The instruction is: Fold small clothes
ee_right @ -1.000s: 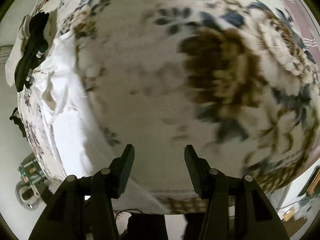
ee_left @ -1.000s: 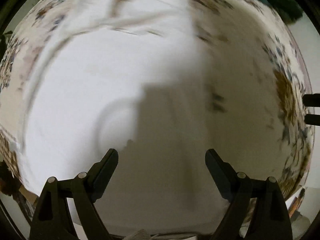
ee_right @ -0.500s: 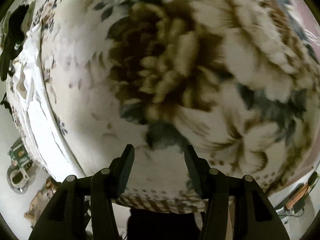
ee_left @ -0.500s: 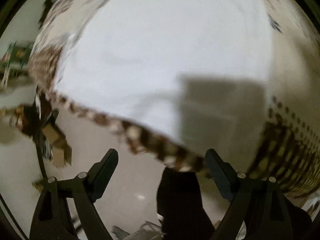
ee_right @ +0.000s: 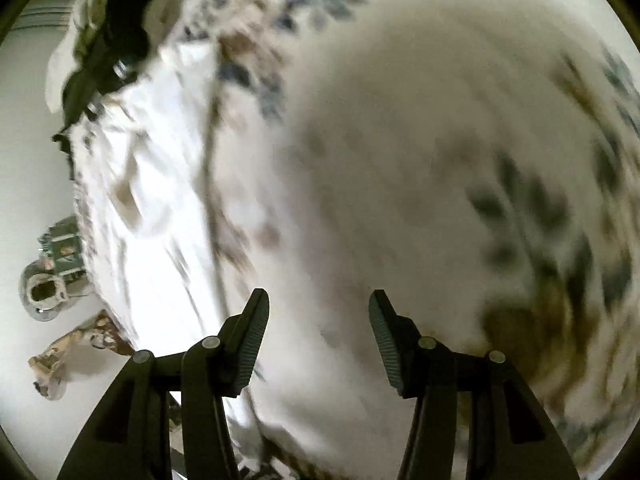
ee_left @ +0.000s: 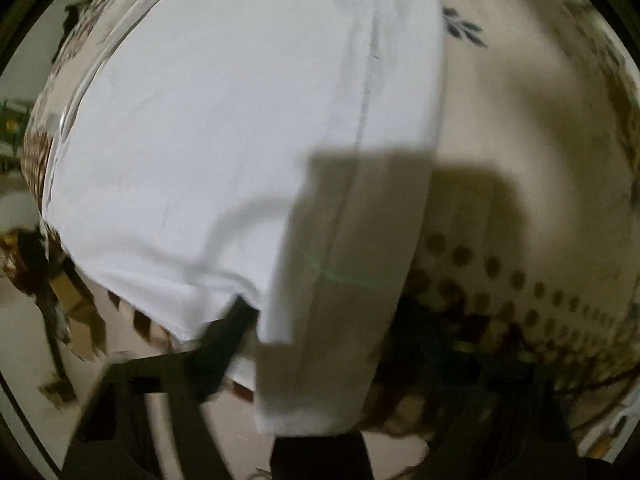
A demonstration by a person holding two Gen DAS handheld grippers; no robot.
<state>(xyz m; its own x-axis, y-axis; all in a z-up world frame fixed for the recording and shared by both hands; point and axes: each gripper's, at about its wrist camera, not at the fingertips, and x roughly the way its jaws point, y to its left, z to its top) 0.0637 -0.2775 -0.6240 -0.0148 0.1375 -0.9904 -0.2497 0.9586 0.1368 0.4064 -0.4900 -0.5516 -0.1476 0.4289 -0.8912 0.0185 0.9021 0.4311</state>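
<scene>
A white garment (ee_left: 240, 140) lies flat on a floral bedspread (ee_left: 520, 140), its near edge hanging over the bed's edge. In the left wrist view my left gripper (ee_left: 320, 344) is open, its jaws wide apart with the hanging white cloth (ee_left: 328, 320) draped between them; the right finger is mostly hidden in shadow. In the right wrist view the same white garment (ee_right: 160, 220) lies at the left on the floral bedspread (ee_right: 440, 140). My right gripper (ee_right: 318, 320) is open and empty above the bedspread, right of the garment.
A dark garment (ee_right: 116, 28) lies at the far end of the bed. The floor (ee_right: 24, 160) shows at the left, with a metal kettle (ee_right: 44, 294) and a green object (ee_right: 64, 248) on it. The bed's fringed edge (ee_left: 520, 280) runs along the near side.
The left gripper has dropped closer to the bed's edge, and the garment's hanging edge now lies between its jaws. The right gripper has swung over the bedspread; the garment is back in its view.
</scene>
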